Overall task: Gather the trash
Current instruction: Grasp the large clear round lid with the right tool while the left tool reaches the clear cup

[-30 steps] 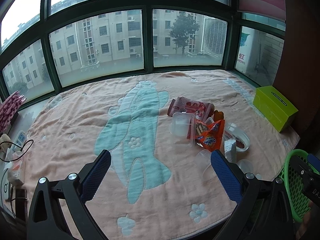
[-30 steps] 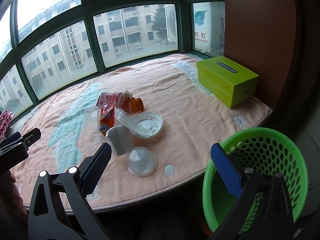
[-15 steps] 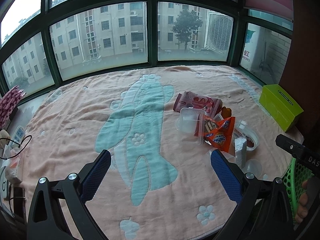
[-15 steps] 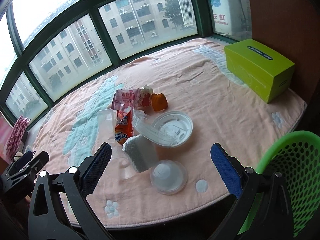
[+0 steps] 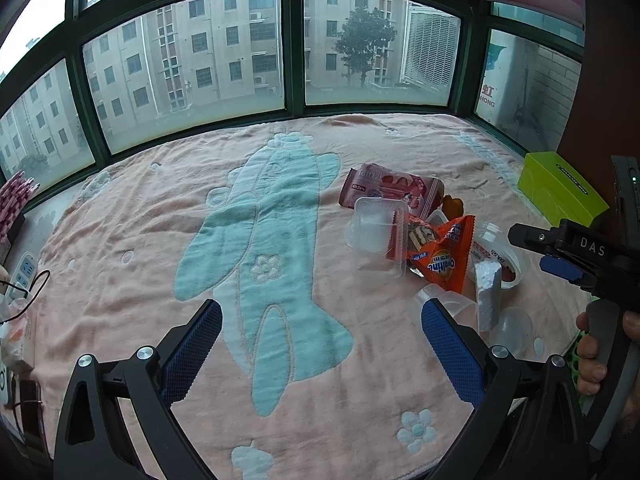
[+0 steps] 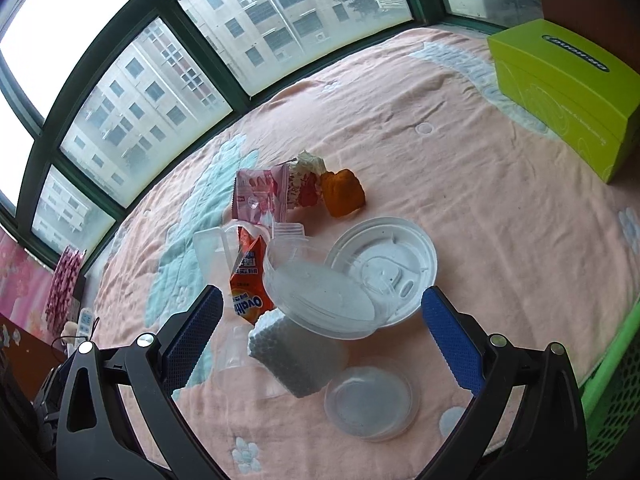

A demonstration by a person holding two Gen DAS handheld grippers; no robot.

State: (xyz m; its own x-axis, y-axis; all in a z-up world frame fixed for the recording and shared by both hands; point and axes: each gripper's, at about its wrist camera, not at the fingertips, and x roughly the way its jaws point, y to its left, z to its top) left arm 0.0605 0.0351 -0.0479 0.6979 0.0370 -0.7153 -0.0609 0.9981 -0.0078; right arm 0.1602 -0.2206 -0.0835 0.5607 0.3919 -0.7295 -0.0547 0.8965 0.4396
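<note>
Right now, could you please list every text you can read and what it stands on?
"Ovaltine": orange wrapper.
"DAS": right gripper body.
"HONG" with a Chinese character above: sign outside the window.
Pink wrapper, green box logo, white lid: print too blurred to read.

Much of the trash pile and both edges of the scene are only partly readable.

In the right wrist view the green basket is cut off by the right and lower edges, and a clear cup behind the foam block is too transparent to outline. The orange wrapper is half covered by a clear lid. In the left wrist view the right gripper runs out of frame, its fingers seen edge-on, and the clutter at the left edge is too distorted to identify.
</note>
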